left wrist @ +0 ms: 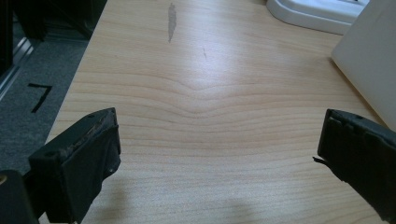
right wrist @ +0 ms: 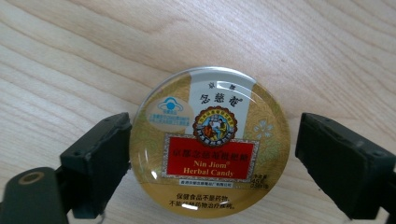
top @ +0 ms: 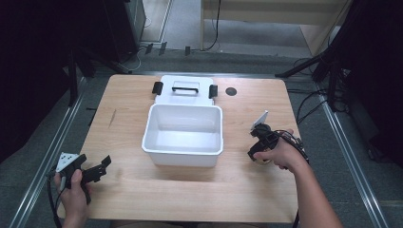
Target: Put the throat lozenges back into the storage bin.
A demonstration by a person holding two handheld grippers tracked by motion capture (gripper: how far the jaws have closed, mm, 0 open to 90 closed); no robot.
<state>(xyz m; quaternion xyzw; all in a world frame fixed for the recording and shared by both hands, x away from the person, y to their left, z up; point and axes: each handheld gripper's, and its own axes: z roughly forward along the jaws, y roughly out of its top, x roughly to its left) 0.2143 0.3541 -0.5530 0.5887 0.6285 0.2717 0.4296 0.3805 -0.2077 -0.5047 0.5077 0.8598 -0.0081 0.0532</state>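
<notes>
A round gold candy tin with a red label lies flat on the wooden table. My right gripper points down over it with a jaw on each side: the left one touches the tin's rim and the right one stands a small gap off. In the high view the right gripper is at the table's right, and the hand covers most of the tin. My left gripper rests at the near left corner, open, with only bare wood between its fingers.
An open white box stands mid-table, its lid with a black handle lying flat behind it. A small black disc sits at the far edge. The box's corner shows to the right of the left gripper.
</notes>
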